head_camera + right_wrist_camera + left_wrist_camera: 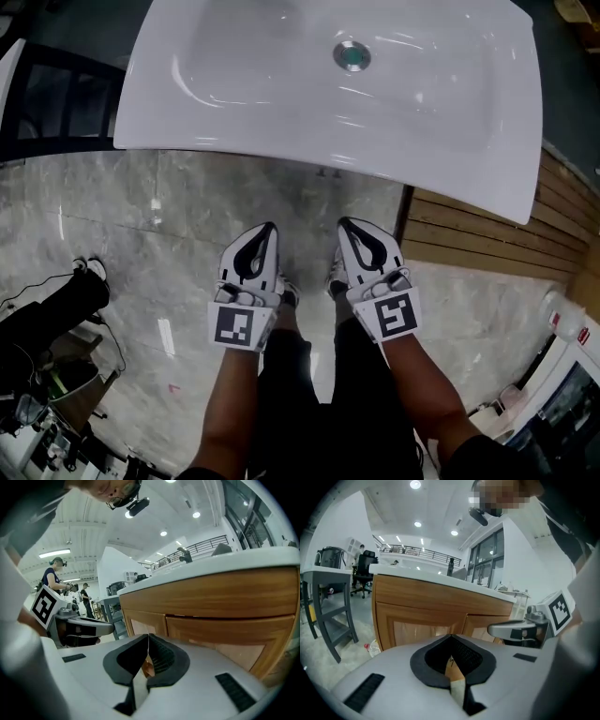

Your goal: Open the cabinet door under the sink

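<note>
No readable txt, brand or nos. in any view. Left marker cube (234,326) & right marker cube (397,315) carry b/w square codes only, no letters or digits.

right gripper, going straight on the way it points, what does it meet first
Most likely the wooden cabinet door, close to its inner edge; depth is unclear.

The sink (187,122) sits on the cabinet (440,604), whose two doors stand side by side below it. The left gripper (269,228) and right gripper (344,225) lie side by side, apart, just near of the sink's near edge and over the floor (141,244). A stand (328,597) is left of the cabinet.
</note>
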A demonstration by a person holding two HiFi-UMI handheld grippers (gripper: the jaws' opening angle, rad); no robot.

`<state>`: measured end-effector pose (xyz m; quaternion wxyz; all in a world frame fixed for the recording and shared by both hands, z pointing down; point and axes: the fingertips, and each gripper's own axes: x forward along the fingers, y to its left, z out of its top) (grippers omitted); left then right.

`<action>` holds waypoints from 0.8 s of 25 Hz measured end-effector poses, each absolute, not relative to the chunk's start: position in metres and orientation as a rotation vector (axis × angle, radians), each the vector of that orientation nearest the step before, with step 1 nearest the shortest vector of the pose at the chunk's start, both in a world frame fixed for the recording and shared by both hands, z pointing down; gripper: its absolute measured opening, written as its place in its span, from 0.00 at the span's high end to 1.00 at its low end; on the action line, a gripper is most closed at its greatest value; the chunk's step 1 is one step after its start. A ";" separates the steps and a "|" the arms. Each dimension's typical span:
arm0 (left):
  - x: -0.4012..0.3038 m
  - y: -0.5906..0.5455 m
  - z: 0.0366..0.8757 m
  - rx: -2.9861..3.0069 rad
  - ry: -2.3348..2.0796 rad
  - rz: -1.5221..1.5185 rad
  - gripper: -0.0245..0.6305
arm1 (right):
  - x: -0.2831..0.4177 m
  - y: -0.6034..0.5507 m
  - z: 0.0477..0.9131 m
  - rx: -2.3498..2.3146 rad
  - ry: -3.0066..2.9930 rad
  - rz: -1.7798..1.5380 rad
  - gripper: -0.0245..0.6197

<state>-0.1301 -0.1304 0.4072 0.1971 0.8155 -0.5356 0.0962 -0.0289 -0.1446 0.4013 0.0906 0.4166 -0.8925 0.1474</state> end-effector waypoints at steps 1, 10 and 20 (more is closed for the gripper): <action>-0.130 -0.132 0.413 2.280 -1.500 0.264 0.93 | -0.028 -0.146 0.409 1.246 -2.645 0.443 0.92; -0.122 -0.145 0.464 2.308 -1.458 0.291 0.93 | -0.025 -0.160 0.474 1.290 -2.573 0.485 0.92; -0.122 -0.159 0.498 2.314 -1.443 0.299 0.93 | -0.026 -0.172 0.525 1.259 -2.481 0.563 0.90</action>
